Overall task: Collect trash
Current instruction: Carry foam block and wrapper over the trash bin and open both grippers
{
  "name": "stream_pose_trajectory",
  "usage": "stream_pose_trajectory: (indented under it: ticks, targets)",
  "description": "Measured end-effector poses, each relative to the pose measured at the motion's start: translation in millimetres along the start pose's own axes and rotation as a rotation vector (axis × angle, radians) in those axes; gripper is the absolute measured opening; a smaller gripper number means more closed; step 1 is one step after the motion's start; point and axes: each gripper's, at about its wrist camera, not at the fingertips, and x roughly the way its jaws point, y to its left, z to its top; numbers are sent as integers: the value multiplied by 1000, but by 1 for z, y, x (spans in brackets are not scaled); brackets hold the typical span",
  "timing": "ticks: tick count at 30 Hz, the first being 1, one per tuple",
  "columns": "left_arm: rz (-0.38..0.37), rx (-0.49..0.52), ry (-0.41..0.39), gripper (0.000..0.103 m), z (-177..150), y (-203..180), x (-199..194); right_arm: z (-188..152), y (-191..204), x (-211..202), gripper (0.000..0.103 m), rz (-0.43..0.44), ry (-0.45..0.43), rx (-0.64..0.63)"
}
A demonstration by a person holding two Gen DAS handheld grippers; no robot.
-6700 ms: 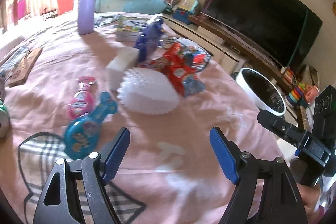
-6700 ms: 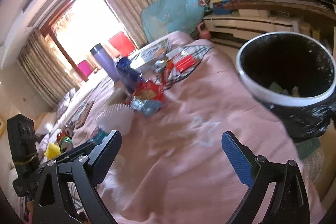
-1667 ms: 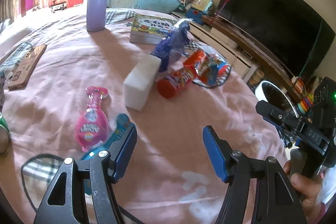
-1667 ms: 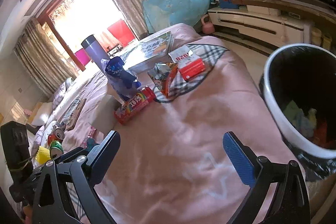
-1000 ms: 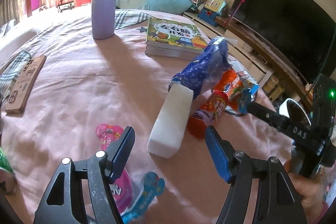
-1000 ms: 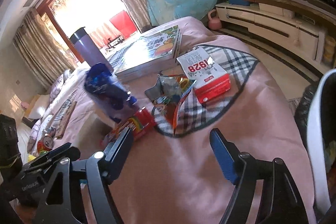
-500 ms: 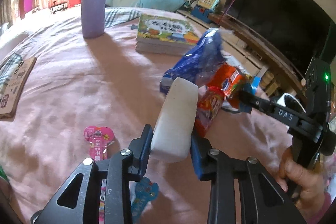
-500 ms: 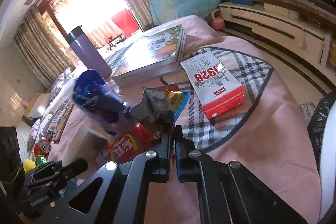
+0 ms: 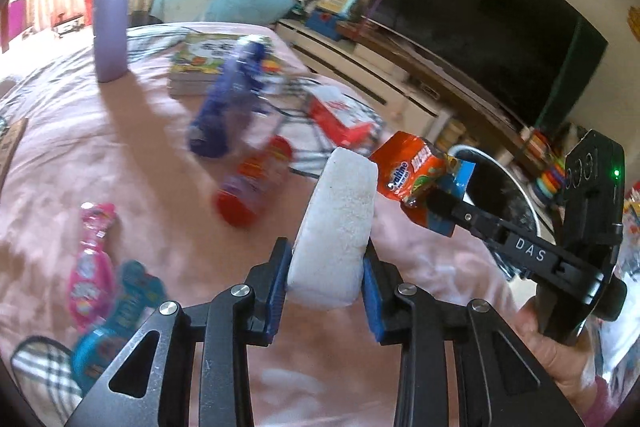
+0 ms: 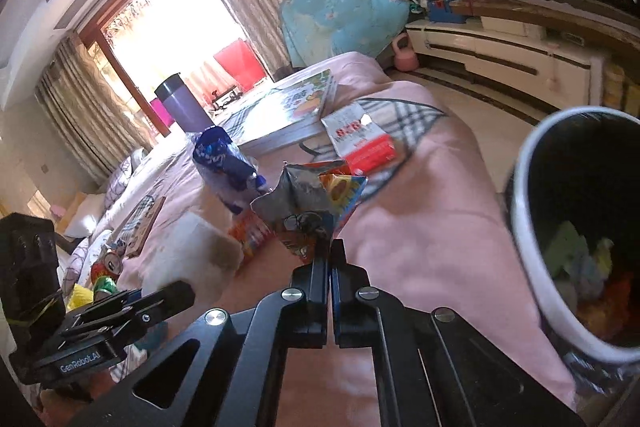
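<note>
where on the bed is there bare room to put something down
Bare pink bedspread lies between the red-and-white box and the black white-rimmed bin. It is crowded around the blue snack bag, red tube and picture book.

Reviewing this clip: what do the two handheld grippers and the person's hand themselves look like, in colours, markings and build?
Both are black, with triangular cut-outs, silver bolts and blue pads on the fingers. The left gripper has "GenRobot.AI" printed on it, readable in the right wrist view. The right gripper has "DAS" in white lettering along its arm, a boxy black rear block and a lit green light. The person's bare hand grips its handle, with a pink cuff at the wrist.
</note>
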Motion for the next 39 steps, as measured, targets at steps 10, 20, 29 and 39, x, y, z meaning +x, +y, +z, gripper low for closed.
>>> stream_pose_trajectory:
  ticks: [10,20,29,39]
  targets:
    - [-57,61,37,32,2,-38,12,-13,-35,-64,1,-66,-84,52]
    - [-110,142,49,32,8,-99,30,-11,-79,-110,1,-158,-151,100]
    - [-142,185,62,33,19,-136,56,-13,-111,-129,1,-210,-171,133]
    - [-146,206,84,34,36,-164,92,-6,-137,-134,1,-242,-168,146]
